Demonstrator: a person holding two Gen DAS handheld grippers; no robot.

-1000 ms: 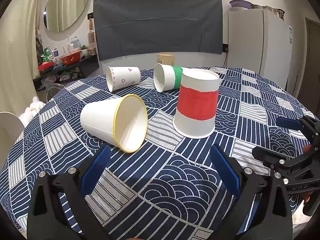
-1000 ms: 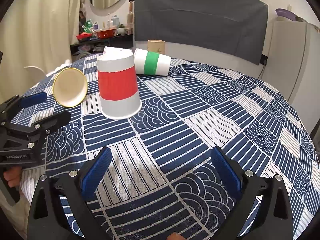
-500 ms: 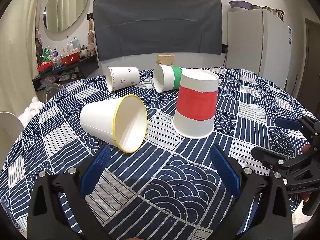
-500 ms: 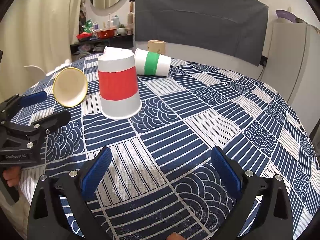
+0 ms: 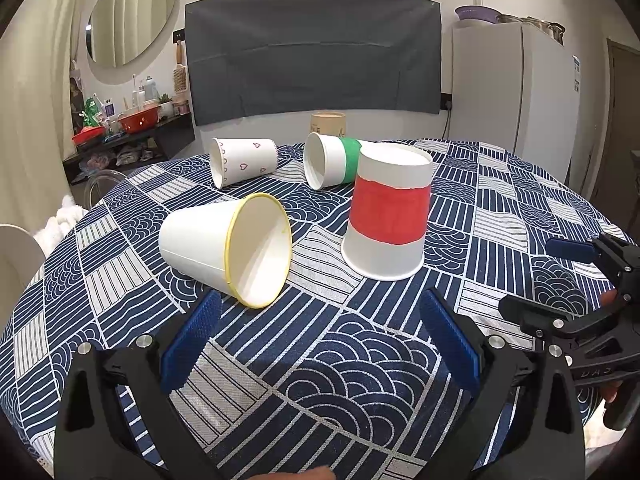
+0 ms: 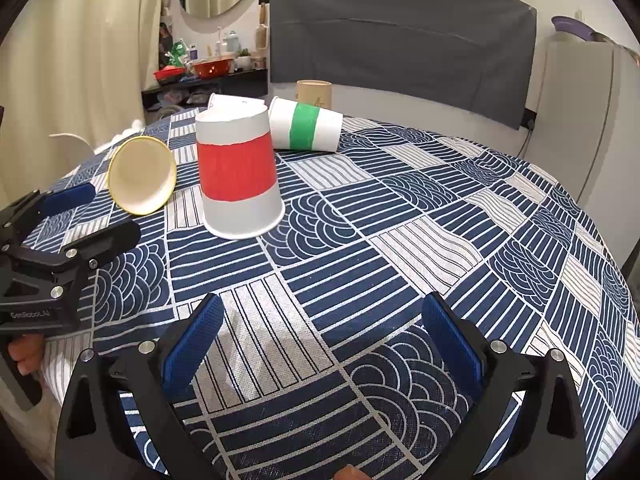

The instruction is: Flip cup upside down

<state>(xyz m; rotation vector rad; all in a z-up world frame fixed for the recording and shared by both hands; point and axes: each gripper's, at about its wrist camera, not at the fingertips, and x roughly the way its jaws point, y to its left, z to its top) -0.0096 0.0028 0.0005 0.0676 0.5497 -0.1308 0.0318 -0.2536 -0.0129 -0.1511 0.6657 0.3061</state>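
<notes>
Sitting mouth-down mid-frame on the patterned tabletop [image 5: 500, 200]: red-banded paper cup [image 5: 387, 216]. Lying sideways to its left, yellow-rimmed cup [image 5: 228, 250]; behind, green-banded cup [image 5: 330, 160] and heart-print cup [image 5: 244, 160], both tipped over too. Left gripper [image 5: 320, 336] and right gripper [image 6: 320, 336] fingers spread wide, holding nothing.

The red-banded cup [image 6: 237, 172] hides most of the heart-print cup [image 6: 224, 101] behind it.
</notes>
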